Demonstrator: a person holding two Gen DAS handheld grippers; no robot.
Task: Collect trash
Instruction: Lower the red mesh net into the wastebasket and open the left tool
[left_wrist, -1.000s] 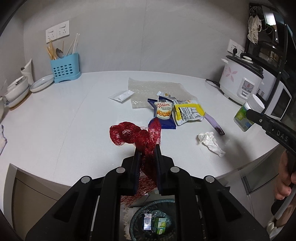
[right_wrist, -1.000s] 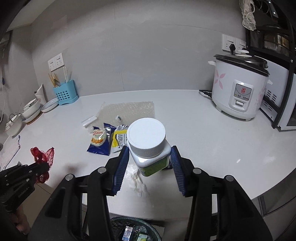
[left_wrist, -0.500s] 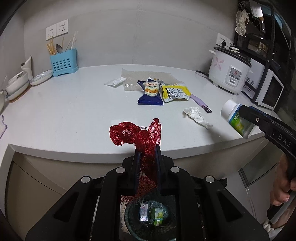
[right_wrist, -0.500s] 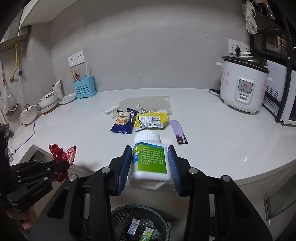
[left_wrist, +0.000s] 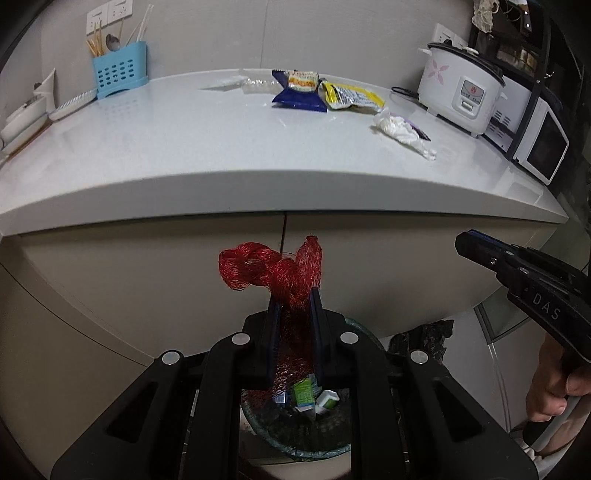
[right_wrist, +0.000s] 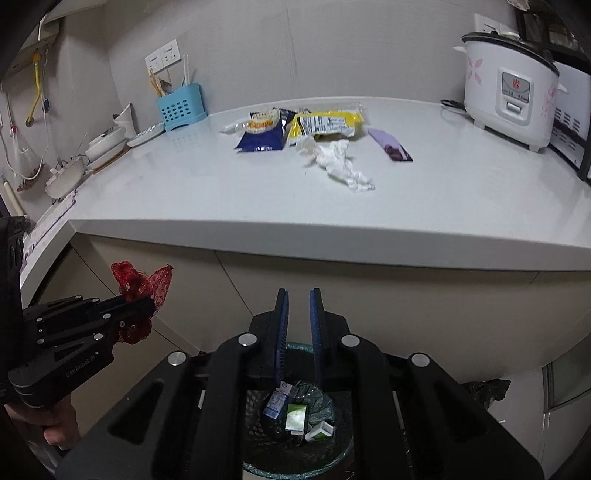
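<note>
Both grippers have dropped below the table edge since half a second ago, and the white-capped bottle the right gripper was carrying is gone from its jaws; a white-and-green piece lying in the trash bin could be it, cannot confirm. So one item looks deposited and the next is lined up.

Right gripper: blue pads narrowly apart, nothing between them, hanging directly above the bin, which already holds small cartons and wrappers.

Left gripper: jaws closed tight on the red mesh net, net bunched above the pads and trailing down between them toward the bin below. Not released yet; judged next step is opening the jaws to drop it in. The loose mesh may snag on the pads.

Remaining on the table, far side: blue snack bag, yellow packet just right of it, crumpled tissue nearer, purple wrapper to the right. Task is partway done.
</note>
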